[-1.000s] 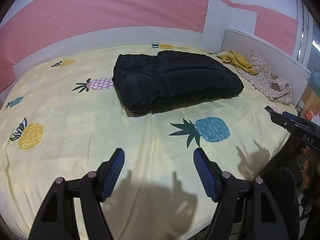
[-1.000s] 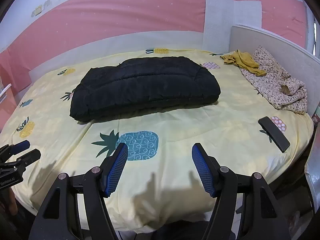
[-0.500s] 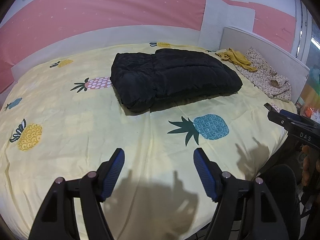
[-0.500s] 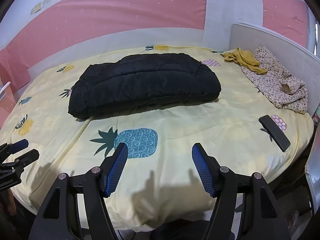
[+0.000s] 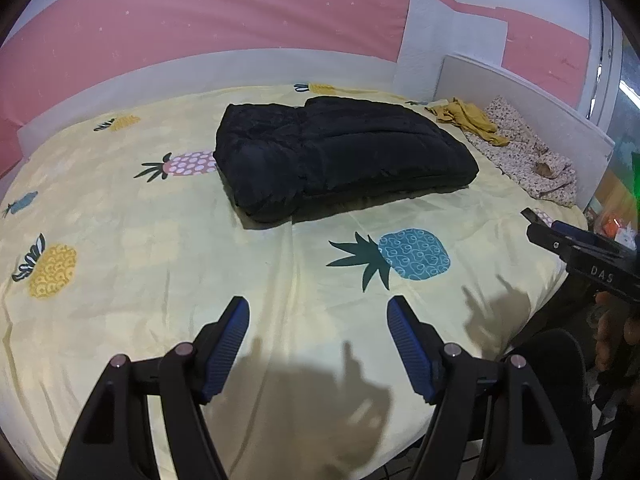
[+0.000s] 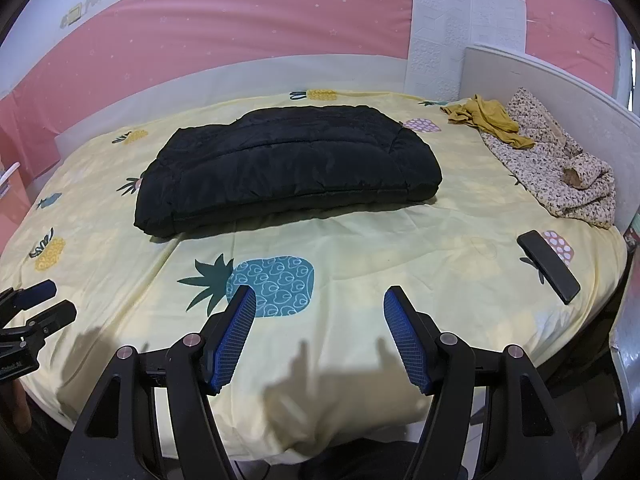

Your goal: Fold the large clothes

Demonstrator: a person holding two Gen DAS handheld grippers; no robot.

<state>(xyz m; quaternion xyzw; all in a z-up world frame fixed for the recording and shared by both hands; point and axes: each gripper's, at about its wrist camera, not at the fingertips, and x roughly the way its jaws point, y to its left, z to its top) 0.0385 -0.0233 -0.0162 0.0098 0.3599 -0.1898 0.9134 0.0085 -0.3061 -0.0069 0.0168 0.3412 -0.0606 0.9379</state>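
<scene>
A black puffy jacket (image 5: 340, 156) lies folded into a thick bundle in the middle of the bed; it also shows in the right wrist view (image 6: 288, 164). My left gripper (image 5: 318, 312) is open and empty over the near edge of the bed, well short of the jacket. My right gripper (image 6: 320, 300) is open and empty, also near the front edge, above a blue pineapple print. Each gripper shows at the side of the other's view, the right one (image 5: 580, 252) and the left one (image 6: 32, 308).
The bed (image 6: 400, 248) has a yellow pineapple sheet. A yellow garment (image 6: 488, 118) and a floral cloth (image 6: 560, 172) lie by the white headboard (image 6: 552, 92) at right. A black phone (image 6: 548, 266) lies near the right edge. A pink wall runs behind.
Both grippers have drawn back slightly from the jacket and stayed open. The jacket has not moved.
</scene>
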